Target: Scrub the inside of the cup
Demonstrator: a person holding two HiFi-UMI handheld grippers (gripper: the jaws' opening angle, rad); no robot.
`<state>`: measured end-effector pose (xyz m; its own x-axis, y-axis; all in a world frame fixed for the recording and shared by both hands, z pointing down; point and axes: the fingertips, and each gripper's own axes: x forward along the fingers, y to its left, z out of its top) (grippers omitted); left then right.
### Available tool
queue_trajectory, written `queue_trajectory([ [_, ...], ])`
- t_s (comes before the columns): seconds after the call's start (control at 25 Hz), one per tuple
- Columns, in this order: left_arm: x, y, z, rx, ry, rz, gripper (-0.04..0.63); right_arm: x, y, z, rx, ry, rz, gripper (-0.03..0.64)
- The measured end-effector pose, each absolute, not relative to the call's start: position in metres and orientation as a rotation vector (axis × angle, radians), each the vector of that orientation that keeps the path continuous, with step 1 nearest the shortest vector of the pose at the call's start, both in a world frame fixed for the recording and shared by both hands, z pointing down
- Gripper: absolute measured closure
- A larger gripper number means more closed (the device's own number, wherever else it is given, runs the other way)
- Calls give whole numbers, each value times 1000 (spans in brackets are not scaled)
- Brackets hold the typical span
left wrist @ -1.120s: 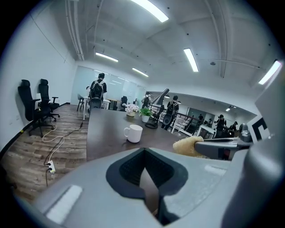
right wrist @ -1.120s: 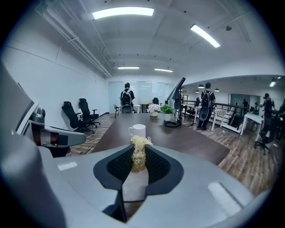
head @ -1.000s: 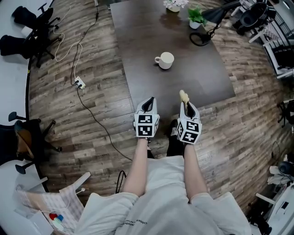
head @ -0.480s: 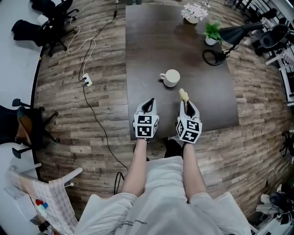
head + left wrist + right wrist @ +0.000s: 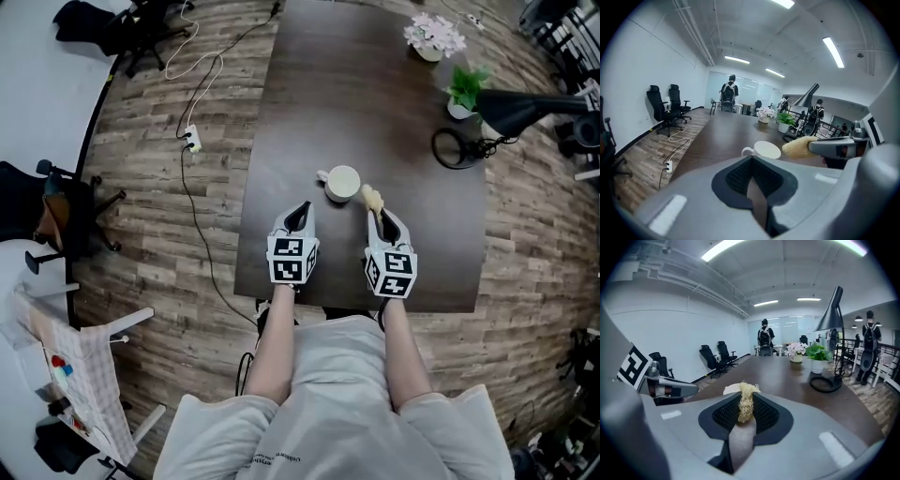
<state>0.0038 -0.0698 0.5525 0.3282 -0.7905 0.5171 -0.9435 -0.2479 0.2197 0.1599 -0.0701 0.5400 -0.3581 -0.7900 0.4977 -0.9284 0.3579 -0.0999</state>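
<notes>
Closer now: my grippers have come in over the table (image 5: 375,103) edge, and the cup (image 5: 343,182) is just ahead instead of well off. My left gripper (image 5: 300,208) sits left of the cup and nearer me, fingers clenched together with nothing in them. The white cup stands upright, mouth up, handle pointing left. My right gripper (image 5: 379,212) is right of the cup, fingers clamped on a yellow scrubber (image 5: 373,197) whose tuft sits just beside the cup rim. A black lamp (image 5: 506,108) stands well right of the cup.
</notes>
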Motion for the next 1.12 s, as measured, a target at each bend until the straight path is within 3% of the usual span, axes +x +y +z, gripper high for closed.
queue_trajectory([
  [0.8, 5, -124, 594, 2321, -1379, 652, 595, 135, -100, 525, 1045, -2426, 488, 522],
  [1.12, 10, -144, 616, 2434, -1232, 785, 539, 114, -108, 524, 957, -2395, 612, 522],
])
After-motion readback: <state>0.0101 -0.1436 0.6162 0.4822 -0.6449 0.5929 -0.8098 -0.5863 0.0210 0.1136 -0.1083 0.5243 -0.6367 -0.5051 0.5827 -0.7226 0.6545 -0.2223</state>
